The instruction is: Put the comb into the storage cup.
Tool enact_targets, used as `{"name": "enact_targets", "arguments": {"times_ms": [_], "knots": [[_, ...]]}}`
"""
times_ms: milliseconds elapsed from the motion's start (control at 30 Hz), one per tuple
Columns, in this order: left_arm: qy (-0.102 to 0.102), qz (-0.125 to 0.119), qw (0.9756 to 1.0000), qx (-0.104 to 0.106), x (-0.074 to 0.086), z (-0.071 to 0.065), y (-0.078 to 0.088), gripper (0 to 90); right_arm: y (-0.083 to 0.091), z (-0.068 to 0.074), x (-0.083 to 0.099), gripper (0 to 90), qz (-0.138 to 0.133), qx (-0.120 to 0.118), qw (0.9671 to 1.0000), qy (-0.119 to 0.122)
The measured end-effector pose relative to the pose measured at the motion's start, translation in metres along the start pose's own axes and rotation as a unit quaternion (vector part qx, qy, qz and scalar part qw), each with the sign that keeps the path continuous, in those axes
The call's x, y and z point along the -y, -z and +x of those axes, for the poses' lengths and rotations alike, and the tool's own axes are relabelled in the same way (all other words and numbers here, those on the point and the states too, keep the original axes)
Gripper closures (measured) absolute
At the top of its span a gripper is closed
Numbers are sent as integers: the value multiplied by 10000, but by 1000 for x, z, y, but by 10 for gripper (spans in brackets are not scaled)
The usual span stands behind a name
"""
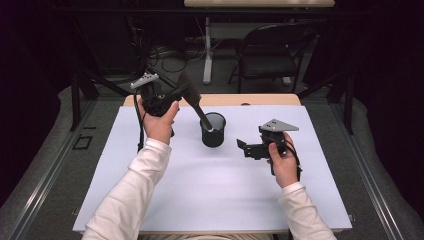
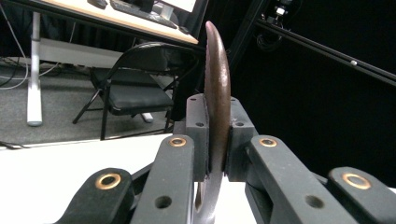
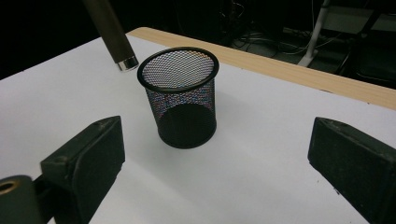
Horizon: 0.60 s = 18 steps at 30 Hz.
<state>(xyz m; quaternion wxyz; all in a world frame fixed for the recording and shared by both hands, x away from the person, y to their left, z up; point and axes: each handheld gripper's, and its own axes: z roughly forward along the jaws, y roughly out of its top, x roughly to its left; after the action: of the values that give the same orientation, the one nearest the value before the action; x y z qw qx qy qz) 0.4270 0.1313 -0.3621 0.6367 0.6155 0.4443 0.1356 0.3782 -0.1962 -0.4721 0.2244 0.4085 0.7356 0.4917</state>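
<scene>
One spatula (image 1: 192, 100) | tilted | handle end down over mesh cup (image 1: 213, 131)

**Brown utensil poised at the rim of the mesh cup**

A long dark brown utensil (image 1: 195, 102) with a thin, curved, spoon-like head and a round handle tipped by a silver cap is seen held aloft at a slant, head up and away, capped end lowest. The head (image 2: 217, 93) is seen edge-on, clamped between two pads. The capped tip (image 3: 125, 62) is placed just beside the rim of a black wire-mesh cylindrical cup (image 3: 181, 95). The cup (image 1: 213, 130) is stood upright near the middle of the white tabletop, its mouth open.
</scene>
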Motion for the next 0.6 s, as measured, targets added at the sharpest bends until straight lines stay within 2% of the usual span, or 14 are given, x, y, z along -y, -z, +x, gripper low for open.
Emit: {"name": "enact_targets", "arguments": {"times_ms": [600], "knots": [[120,-9,9995,-279,-2,2,-26,840,3,-3,-1,40,-23,23,10000,-4]]}}
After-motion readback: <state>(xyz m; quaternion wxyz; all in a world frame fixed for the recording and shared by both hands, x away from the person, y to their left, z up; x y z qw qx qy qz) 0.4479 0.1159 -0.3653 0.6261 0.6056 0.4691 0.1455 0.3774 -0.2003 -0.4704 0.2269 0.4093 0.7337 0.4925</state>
